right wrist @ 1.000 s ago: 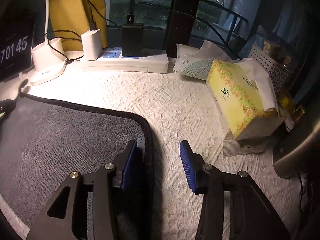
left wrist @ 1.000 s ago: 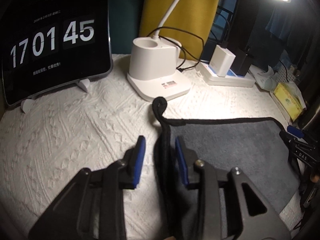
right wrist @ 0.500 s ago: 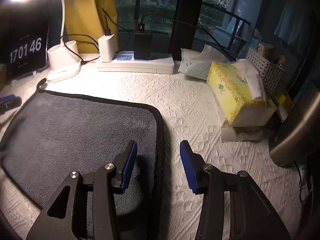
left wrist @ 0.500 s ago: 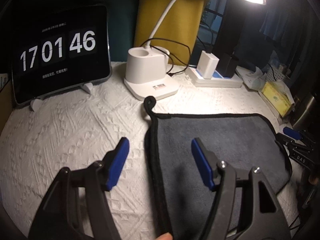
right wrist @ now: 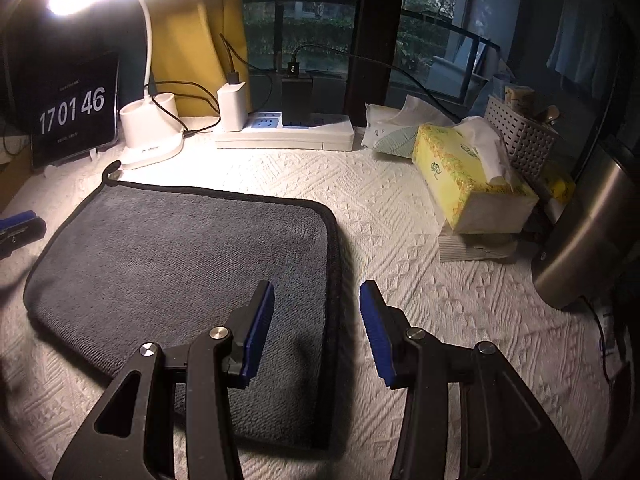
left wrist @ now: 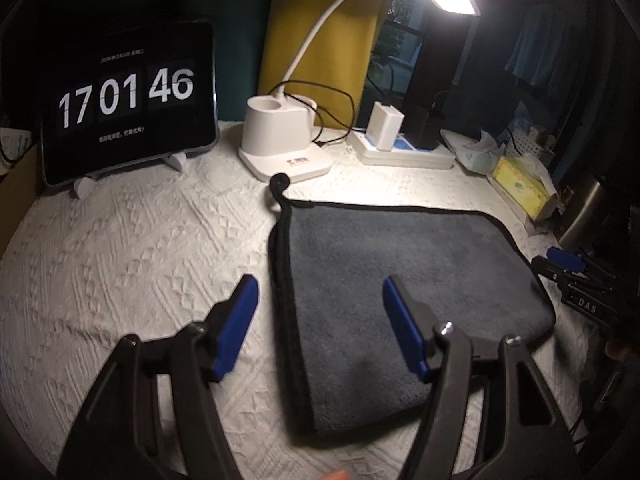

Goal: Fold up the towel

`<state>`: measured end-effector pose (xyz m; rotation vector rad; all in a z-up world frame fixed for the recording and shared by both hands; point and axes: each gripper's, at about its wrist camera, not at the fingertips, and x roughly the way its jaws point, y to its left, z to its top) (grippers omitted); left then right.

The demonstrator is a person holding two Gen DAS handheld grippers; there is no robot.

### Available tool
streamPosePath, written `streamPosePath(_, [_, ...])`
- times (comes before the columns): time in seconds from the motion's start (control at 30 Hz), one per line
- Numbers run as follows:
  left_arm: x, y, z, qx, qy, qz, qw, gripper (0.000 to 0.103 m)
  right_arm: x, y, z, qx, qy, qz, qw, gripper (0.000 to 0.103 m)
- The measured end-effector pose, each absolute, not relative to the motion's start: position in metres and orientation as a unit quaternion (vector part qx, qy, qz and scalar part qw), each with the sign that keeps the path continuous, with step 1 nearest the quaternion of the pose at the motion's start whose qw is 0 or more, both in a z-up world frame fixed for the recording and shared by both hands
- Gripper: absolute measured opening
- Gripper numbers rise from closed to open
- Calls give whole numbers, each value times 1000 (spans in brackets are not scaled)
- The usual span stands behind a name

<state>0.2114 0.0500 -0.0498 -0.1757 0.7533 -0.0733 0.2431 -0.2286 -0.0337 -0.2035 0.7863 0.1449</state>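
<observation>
- Two grippers are ours here, and both are released: the left gripper (left wrist: 318, 322) stands with its blue pads wide apart above the towel's left border, and the right gripper (right wrist: 317, 330) is spread over the towel's right border, neither holding anything.
- We see the towel (right wrist: 188, 264), grey with a black hem, lying flat on the white textured surface (right wrist: 420, 280), apparently folded double, though we cannot make out the layers clearly at the dim near edge.
- Its hanging loop (left wrist: 280, 182) curls at the far left corner, just beside the base of the white desk lamp (left wrist: 280, 144).
- Far left, we read 17 01 46 on the tablet clock (left wrist: 128, 100), propped on its stand.
- Behind the towel sits a white power strip (right wrist: 288, 134) with a white charger (right wrist: 232, 106) and a black charger (right wrist: 296, 98) plugged in.
- To the right of the towel, well apart from it, lies a yellow tissue box (right wrist: 468, 184).
- From the left wrist view, our right gripper's blue tip shows at the towel's right edge.
</observation>
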Motion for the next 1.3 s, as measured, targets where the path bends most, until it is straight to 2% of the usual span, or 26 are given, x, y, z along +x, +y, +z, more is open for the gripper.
streamPosePath(1.3, [130, 8, -48, -82, 342, -70, 933, 66, 154, -226, -13, -81, 340, 92, 932, 47])
